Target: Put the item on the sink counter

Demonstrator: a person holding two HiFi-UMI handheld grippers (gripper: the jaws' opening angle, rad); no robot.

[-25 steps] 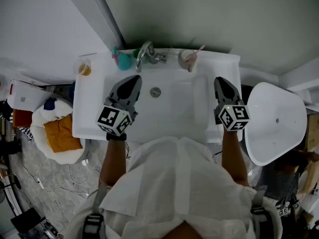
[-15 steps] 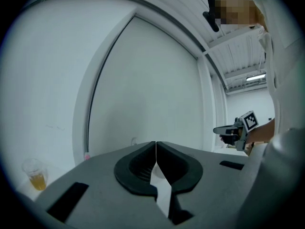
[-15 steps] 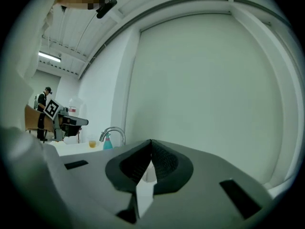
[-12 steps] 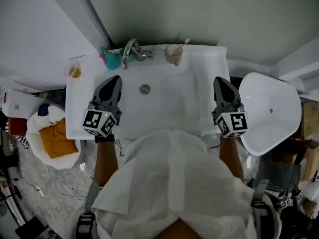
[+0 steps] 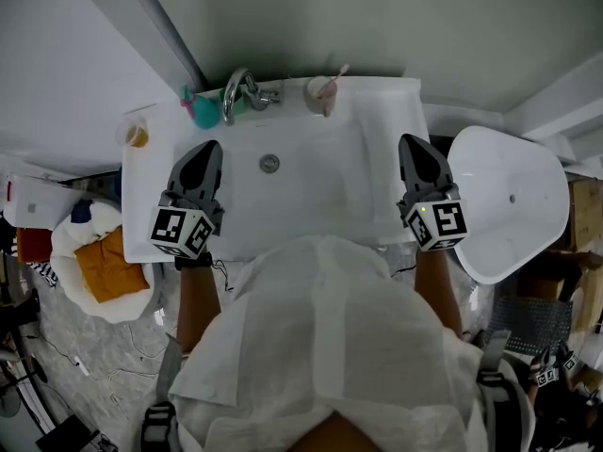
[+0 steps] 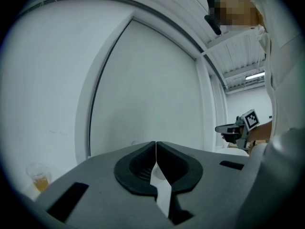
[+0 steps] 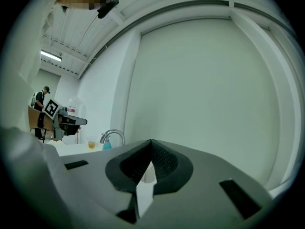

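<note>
Cup [image 5: 322,95] with a pink toothbrush [image 5: 339,72] looks like the item, and it already stands on the counter [image 5: 151,182]. The right gripper [image 5: 412,142] is closed tight with nothing in it. The left gripper [image 5: 209,148] is closed and empty too. Each one is held level over one side of the sink [image 5: 311,191], well away from the cup, so I think nothing will get knocked. The cup is at the back, just right of the tap [image 5: 236,90]. Left of the tap are a teal bottle [image 5: 201,111] and a glass [image 5: 137,135] of yellow drink.
</note>
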